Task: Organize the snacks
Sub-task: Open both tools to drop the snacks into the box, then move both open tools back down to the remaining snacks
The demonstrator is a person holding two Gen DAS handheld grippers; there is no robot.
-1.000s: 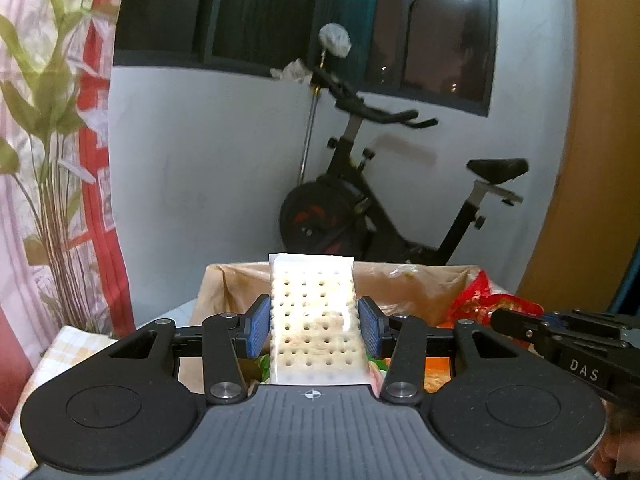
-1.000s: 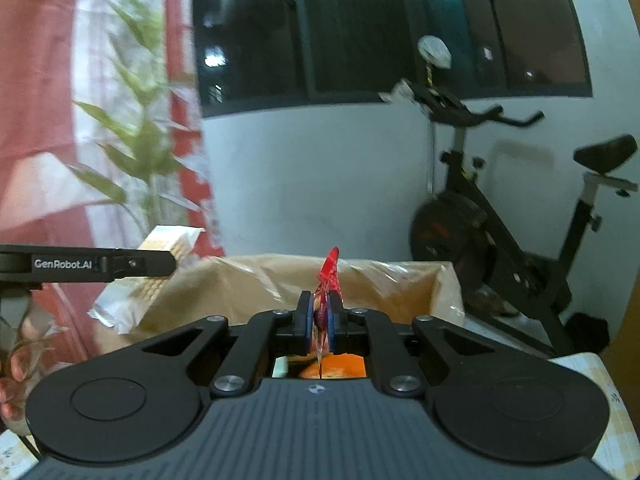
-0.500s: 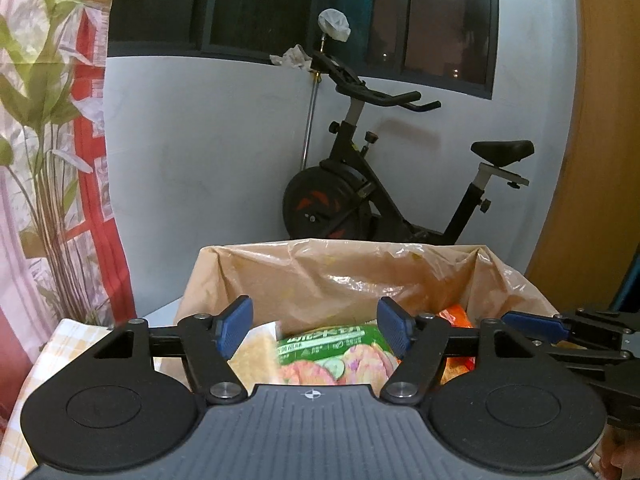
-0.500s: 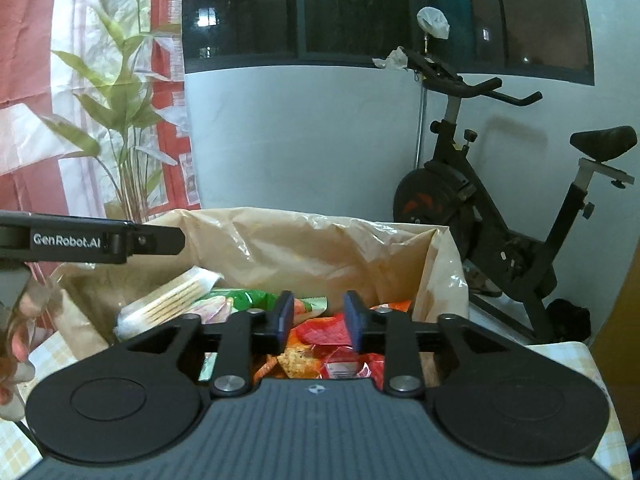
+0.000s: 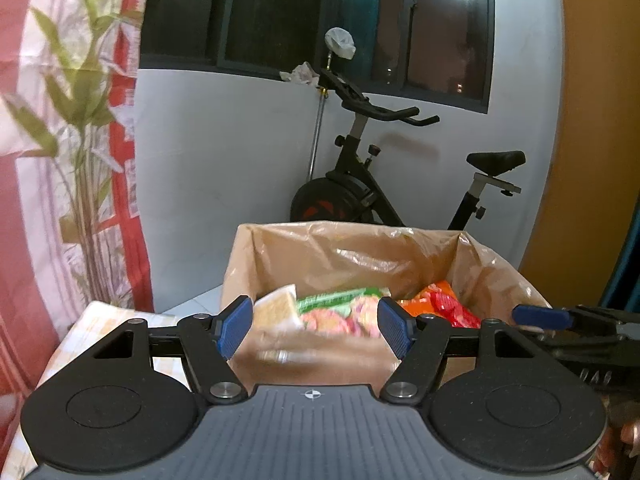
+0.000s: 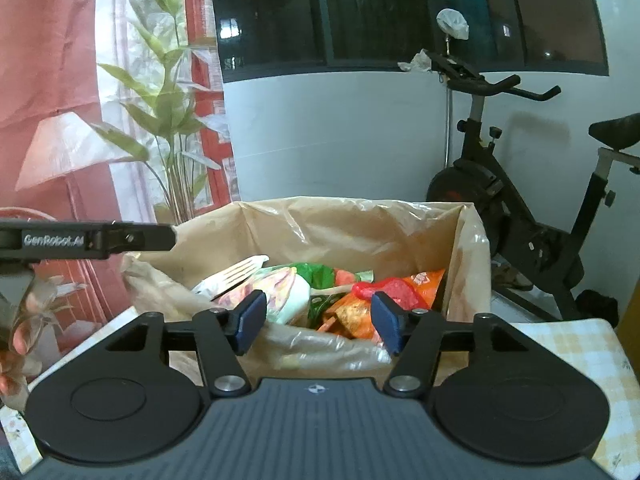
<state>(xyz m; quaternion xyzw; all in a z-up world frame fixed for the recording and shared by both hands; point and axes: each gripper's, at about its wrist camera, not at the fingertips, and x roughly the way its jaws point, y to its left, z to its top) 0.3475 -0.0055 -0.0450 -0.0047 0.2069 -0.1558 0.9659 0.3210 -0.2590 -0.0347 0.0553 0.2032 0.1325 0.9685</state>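
A: What are the two tools doing?

B: The left tool (image 5: 316, 326) is spread wide with nothing between its blue pads (image 5: 235, 324). The right tool (image 6: 316, 320) is spread wide too, and empty. Both sit at the near edge of the lined cardboard box (image 5: 352, 248).

A: And the snacks?

B: All inside the box. From the left wrist view, a pale cracker pack (image 5: 276, 308) leans at the left, a green snack bag (image 5: 340, 306) with round pink pictures lies in the middle, and an orange bag (image 5: 434, 294) with a red packet (image 5: 456, 310) on it sits at the right. The near part is blurred.

A: Does the right wrist view agree?

B: Yes. The cracker pack (image 6: 236, 272) lies at the left, the green bag (image 6: 316, 274) further in, the red packet (image 6: 390, 288) and orange bag (image 6: 352, 316) on the right.

A: What surrounds the box?

B: It stands on a counter with a checked cloth (image 6: 568, 344). Behind it are an exercise bike (image 5: 368, 184), a white wall and a leaf-print curtain (image 5: 72, 120) at the far left.
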